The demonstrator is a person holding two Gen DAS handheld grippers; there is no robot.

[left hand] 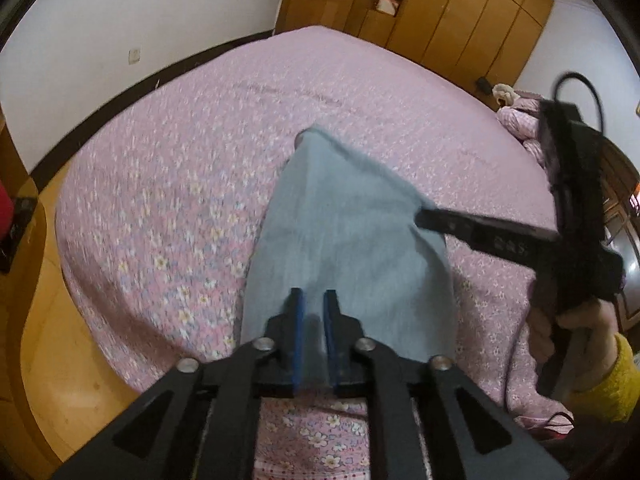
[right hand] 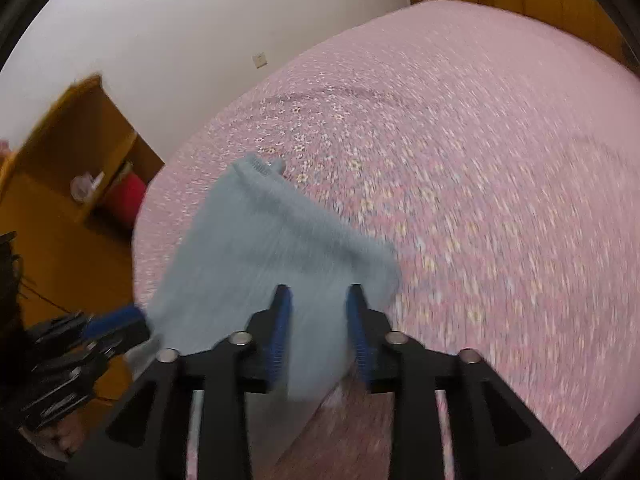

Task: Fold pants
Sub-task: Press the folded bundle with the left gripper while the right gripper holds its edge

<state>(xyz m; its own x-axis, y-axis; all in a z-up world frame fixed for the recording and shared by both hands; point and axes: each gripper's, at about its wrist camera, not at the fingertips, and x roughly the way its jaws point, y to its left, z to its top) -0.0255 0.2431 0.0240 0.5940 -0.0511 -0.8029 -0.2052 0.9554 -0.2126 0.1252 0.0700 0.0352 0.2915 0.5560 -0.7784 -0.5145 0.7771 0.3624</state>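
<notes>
Light blue-grey pants (left hand: 340, 240) hang lifted above a pink floral bed (left hand: 180, 160), their far end trailing on the cover. My left gripper (left hand: 313, 304) is shut on the near edge of the pants, cloth between its blue pads. My right gripper (left hand: 420, 218) comes in from the right and pinches the pants' right edge. In the blurred right wrist view the pants (right hand: 260, 248) run between the blue pads of my right gripper (right hand: 320, 300), whose jaws stand a little apart around the cloth. My left gripper (right hand: 136, 320) holds the cloth's left corner there.
A wooden wardrobe (left hand: 460, 20) stands beyond the bed. Pink pillows (left hand: 520, 120) lie at the far right. A wooden floor (left hand: 48, 320) and a shelf unit (right hand: 80, 160) with a red item are to the left. White walls lie behind.
</notes>
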